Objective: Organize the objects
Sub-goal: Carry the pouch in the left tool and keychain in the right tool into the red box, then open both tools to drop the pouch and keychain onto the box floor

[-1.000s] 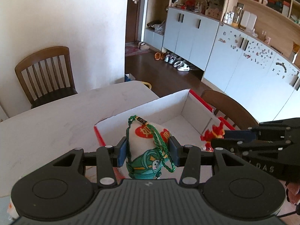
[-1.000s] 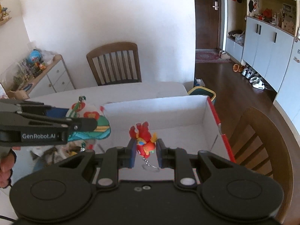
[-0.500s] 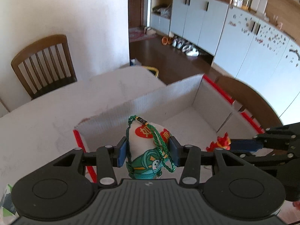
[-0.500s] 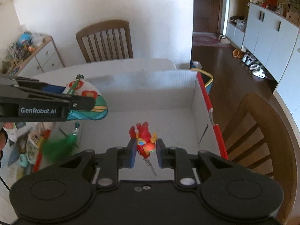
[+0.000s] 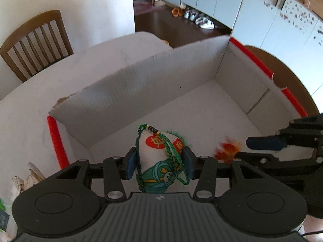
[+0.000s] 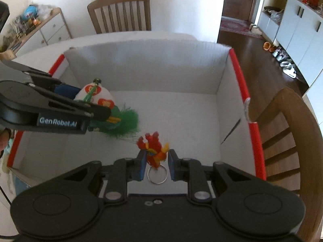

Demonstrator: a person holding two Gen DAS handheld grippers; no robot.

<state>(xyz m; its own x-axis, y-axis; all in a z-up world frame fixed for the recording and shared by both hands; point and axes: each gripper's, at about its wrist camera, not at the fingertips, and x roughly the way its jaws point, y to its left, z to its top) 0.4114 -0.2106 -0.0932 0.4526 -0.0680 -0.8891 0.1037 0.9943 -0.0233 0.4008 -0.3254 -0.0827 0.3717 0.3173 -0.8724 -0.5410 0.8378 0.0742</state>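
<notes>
The white corrugated cardboard box [image 5: 153, 84] looks matt and ribbed, with a torn papery edge. The white printed cloth pouch [image 5: 159, 161] is soft fabric with a braided green cord, and the red plush rooster keychain [image 6: 154, 151] has a shiny metal ring. Both chairs look like smooth wood.

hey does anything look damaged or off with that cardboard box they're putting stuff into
Yes. The cardboard box has a torn, ragged top edge at its far-left corner, and its red-edged right rim is ripped partway along. Otherwise nothing looks spilled.
</notes>
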